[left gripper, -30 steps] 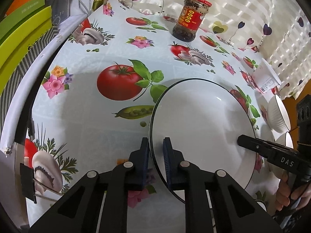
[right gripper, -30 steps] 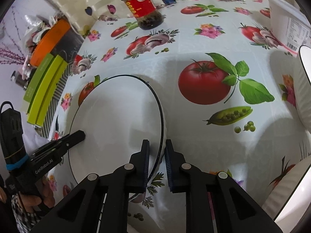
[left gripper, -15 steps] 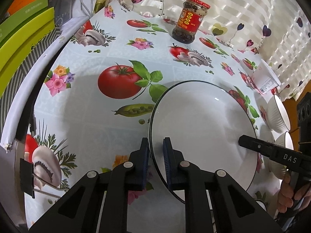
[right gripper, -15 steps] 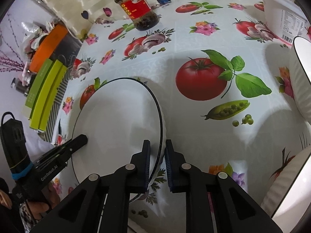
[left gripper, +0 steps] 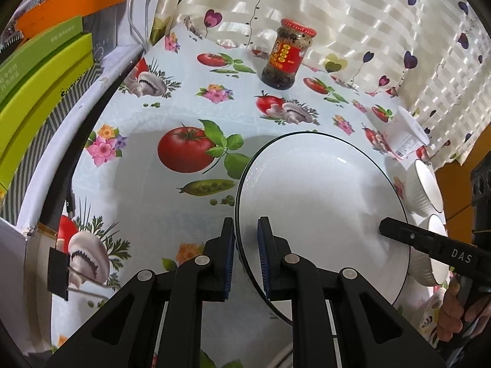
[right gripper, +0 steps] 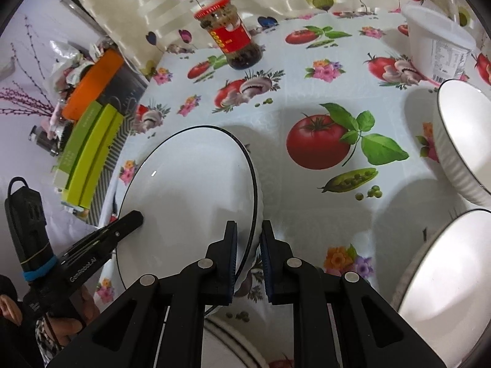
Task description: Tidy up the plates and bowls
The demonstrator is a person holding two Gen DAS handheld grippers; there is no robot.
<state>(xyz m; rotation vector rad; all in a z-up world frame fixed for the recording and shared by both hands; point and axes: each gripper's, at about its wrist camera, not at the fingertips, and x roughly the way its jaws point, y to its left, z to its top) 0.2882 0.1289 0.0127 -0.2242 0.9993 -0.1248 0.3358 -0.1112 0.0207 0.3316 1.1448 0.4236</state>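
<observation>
Plate (left gripper: pixel 322 202): held above the table (left gripper: pixel 147 184), in front of the jar (left gripper: pixel 287 53).
Left gripper (left gripper: pixel 246 253): jaws clamped on the plate's left rim.
Right gripper (right gripper: pixel 249 253): jaws clamped on its right rim.
Bowls (right gripper: pixel 460 141): right of the plate.

Plate (left gripper: pixel 322 202): white, thin black rim line; bowls (right gripper: pixel 463 141) white with the same dark rim, ribbed outside. Desk (left gripper: pixel 147 184) cloth: pale blue-white, printed with red tomatoes, green leaves, pea pods, mushrooms, pink flowers. Jar (left gripper: pixel 287 53): red lid, red label with yellow marks, dark contents; curtain (left gripper: pixel 353 15) cream-striped with purple hearts; grippers (left gripper: pixel 245 251) black, blue pads.
</observation>
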